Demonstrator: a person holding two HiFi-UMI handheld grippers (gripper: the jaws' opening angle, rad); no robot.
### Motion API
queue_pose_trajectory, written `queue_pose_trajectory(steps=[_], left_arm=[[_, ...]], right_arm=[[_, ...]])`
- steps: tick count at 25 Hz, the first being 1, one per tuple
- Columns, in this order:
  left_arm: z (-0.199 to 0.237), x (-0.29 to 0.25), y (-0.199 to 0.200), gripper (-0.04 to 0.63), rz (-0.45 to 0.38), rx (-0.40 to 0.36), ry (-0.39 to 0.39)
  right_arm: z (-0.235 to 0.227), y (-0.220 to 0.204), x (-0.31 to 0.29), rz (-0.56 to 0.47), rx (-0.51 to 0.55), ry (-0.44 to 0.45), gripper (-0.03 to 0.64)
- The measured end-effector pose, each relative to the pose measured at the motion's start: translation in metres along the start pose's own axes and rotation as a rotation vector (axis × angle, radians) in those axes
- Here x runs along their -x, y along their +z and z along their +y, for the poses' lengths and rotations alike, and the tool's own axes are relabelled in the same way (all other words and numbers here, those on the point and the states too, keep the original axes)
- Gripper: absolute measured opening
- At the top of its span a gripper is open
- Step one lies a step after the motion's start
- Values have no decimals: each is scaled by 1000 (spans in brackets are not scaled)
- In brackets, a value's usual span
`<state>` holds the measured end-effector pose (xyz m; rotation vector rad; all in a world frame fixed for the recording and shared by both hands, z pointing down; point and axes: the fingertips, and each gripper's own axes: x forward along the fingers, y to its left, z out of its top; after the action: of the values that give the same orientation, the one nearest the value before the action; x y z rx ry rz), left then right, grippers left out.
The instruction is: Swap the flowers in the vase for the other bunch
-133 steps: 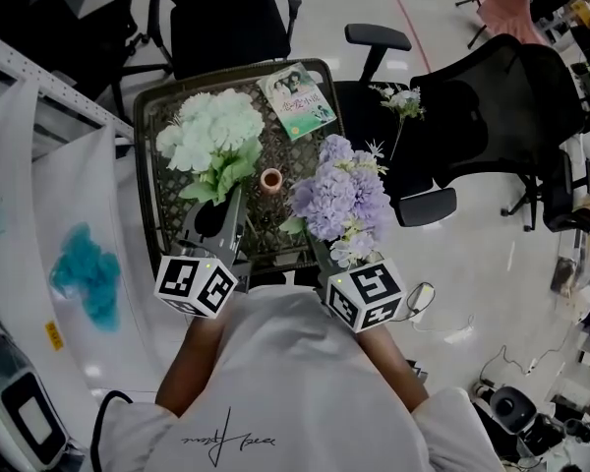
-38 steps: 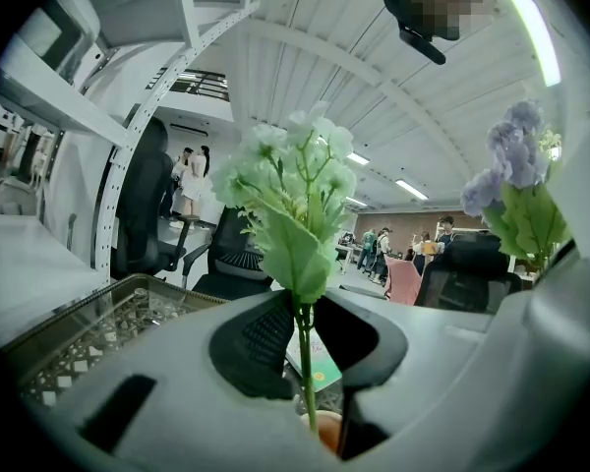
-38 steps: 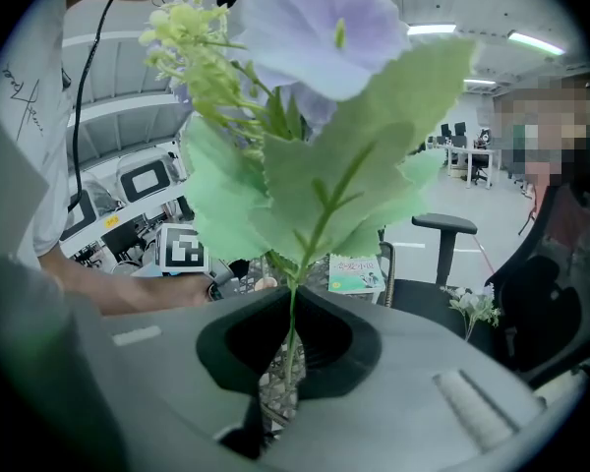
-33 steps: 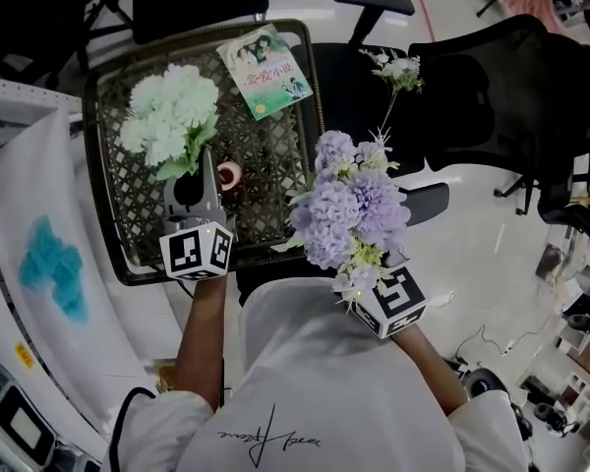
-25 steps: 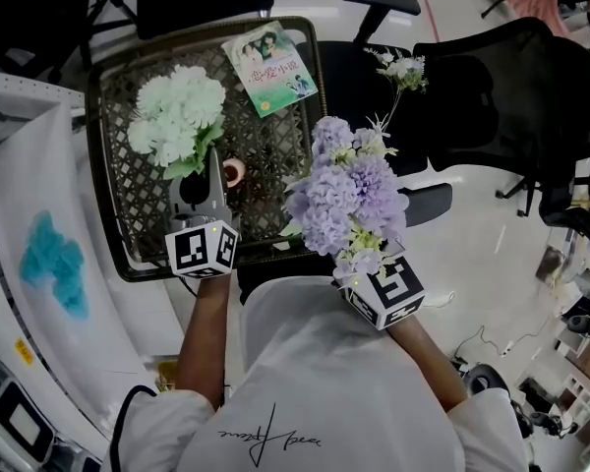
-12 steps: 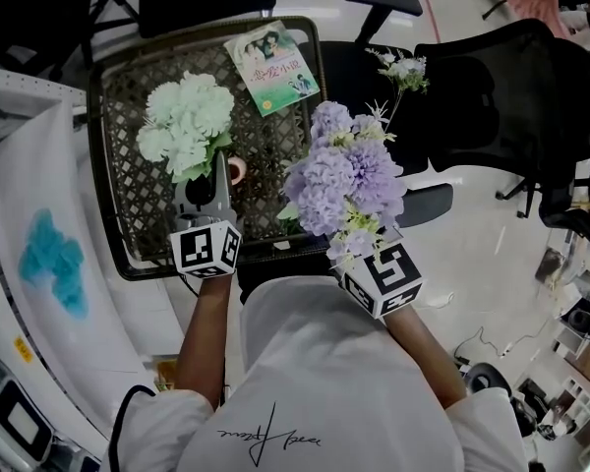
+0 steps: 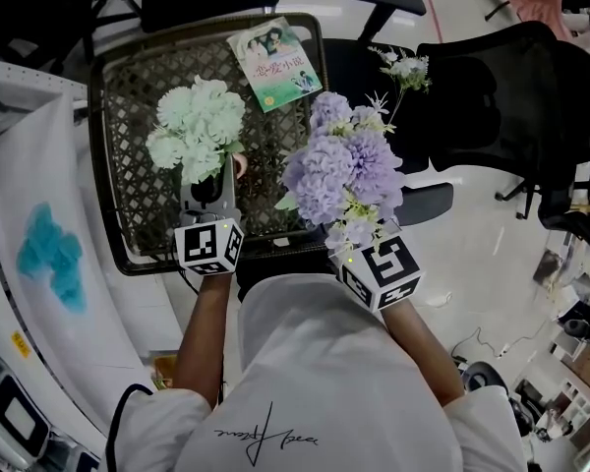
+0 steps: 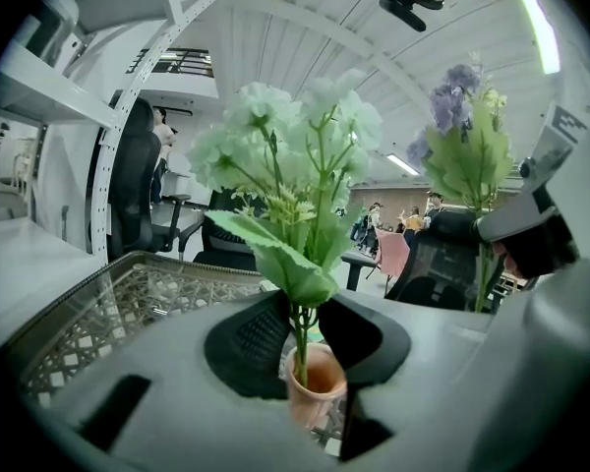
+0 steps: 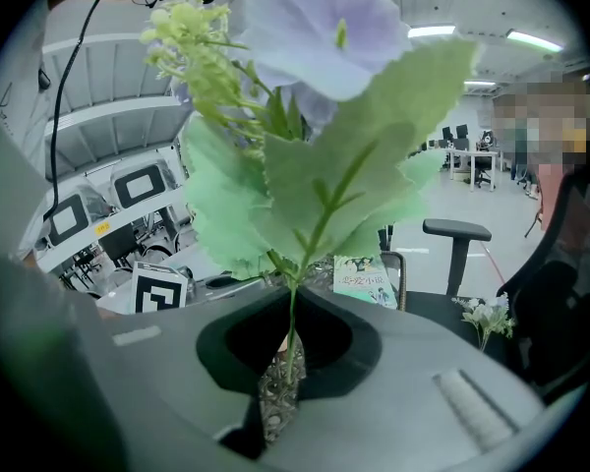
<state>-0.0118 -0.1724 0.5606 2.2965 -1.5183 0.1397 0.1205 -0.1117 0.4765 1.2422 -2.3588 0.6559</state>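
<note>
A white-green flower bunch (image 7: pixel 199 126) stands upright with its stem in the small terracotta vase (image 8: pixel 315 386) on the wicker table (image 7: pixel 128 87). My left gripper (image 8: pixel 300 337) is around that stem just above the vase rim. Its jaws have just been opening, and a gap shows on each side of the stem. A purple bunch (image 7: pixel 342 170) is held up off the table's right edge. My right gripper (image 9: pixel 287 362) is shut on its thin stem (image 9: pixel 293 313). In the head view the purple blooms hide the right jaws, and only the marker cube (image 7: pixel 379 273) shows.
A booklet (image 7: pixel 275 52) lies on the table's far right corner. Black office chairs (image 7: pixel 511 96) stand to the right, one bearing a small white sprig (image 7: pixel 403 67). A white shelf with a teal stain (image 7: pixel 49 254) runs along the left.
The white bunch and my left gripper have shifted right to the vase, and the stem now stands in it. The purple bunch in my right gripper has stayed put.
</note>
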Motion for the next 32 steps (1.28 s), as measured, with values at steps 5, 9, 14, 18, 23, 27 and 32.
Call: queue_pose_trajectory(steps=[5,9,14,18,23,27,32], left_arm=[[-5,0,-6,103,29,-3,-21],[-7,-3,-12,106,71,-29,-31],[-10,5,-18,129,99,-30,-62],[-17,8,-21,170,123,-17,-102],[-24,9,-22,192,147,-20,-132],[-27,11,-21,207,151,-4,-153],[-25,19,-16,219,156,-1,-159]], right_arm=[[2,1,0,-2,-7,3,21],[-1,4,-2,-4,-19,5,21],[7,7,0,-17,-23,4,21],[10,9,1,-21,-32,5,21],[12,12,0,-25,-41,4,21],[14,14,0,-29,-51,0,21],[19,18,0,-42,-62,-5,21]])
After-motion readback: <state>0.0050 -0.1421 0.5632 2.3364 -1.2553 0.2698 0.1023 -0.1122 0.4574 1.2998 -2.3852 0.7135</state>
